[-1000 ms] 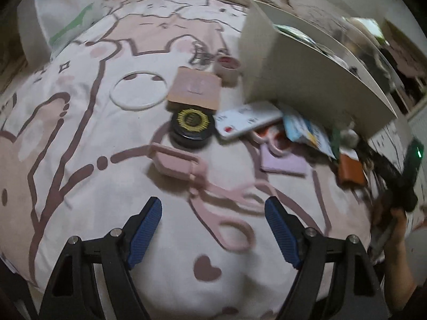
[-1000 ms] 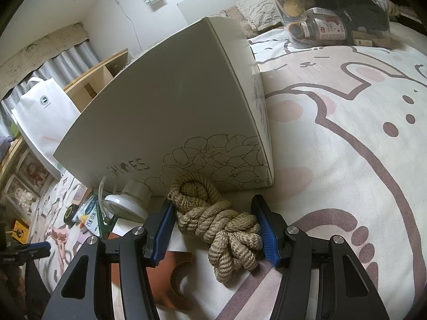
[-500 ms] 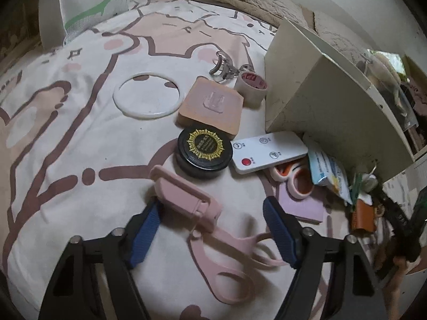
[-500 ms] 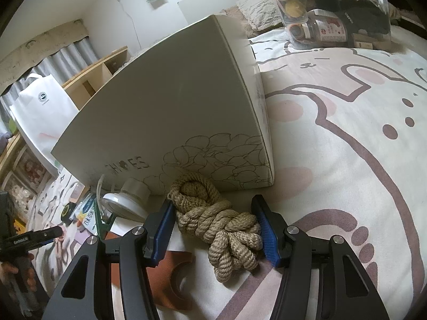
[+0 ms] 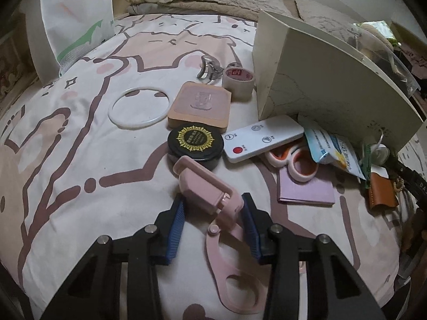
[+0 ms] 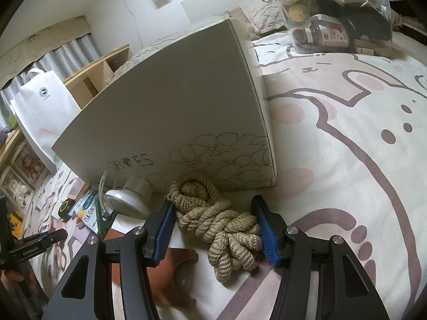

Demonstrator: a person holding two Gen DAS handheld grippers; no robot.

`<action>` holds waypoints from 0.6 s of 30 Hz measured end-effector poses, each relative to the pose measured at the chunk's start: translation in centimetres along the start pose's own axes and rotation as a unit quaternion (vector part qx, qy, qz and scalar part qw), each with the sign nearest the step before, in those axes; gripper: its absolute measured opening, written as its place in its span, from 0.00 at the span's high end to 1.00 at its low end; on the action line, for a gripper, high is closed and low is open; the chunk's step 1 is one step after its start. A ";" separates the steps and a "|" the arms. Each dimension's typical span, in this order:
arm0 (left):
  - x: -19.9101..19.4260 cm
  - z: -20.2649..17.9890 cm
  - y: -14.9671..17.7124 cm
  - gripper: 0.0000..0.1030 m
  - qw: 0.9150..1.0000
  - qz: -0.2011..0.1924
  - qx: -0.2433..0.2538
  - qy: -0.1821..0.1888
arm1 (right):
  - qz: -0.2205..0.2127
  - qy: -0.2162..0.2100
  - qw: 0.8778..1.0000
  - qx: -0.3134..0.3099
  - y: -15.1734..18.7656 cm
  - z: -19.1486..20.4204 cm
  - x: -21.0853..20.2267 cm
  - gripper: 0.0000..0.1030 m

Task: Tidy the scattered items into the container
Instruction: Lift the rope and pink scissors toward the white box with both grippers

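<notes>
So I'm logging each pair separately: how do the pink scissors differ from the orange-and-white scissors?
The pink scissors lie fully exposed on the bedspread, blades capped in a pink sheath; the orange-and-white scissors show only their handles, the rest hidden under the white remote. The pink pair sits between the closing jaws of the left gripper; the orange-and-white pair lies untouched. The pink handles look longer. Both have two finger loops.
</notes>
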State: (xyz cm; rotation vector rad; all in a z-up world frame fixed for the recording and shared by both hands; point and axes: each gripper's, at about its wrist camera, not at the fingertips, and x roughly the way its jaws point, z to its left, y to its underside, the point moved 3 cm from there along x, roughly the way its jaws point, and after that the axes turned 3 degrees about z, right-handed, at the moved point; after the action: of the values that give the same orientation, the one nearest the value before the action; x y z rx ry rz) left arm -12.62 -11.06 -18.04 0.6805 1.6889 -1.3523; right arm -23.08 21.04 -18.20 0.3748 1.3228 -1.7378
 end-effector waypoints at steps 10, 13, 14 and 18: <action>-0.6 -0.1 0.7 0.69 1.000 -0.020 -0.008 0.013 | 0.000 0.008 1.000 -0.008 0.3 -0.6 -2.3 0.50; -0.8 0.3 0.7 0.69 0.999 -0.029 -0.020 0.020 | -0.009 0.015 1.000 -0.022 0.4 -0.6 -3.5 0.51; -1.0 0.5 0.6 0.69 0.999 -0.033 -0.021 0.019 | -0.012 0.016 0.999 -0.025 0.3 -0.6 -3.8 0.51; -1.9 0.9 0.7 0.70 0.998 -0.045 -0.026 0.022 | -0.023 0.025 0.999 -0.031 0.1 -0.9 -5.0 0.51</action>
State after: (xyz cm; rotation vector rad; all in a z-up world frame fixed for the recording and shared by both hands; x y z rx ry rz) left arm -10.86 -11.54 -16.77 0.6154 1.8013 -1.3591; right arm -20.49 24.17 -15.19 0.3576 1.4278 -1.7320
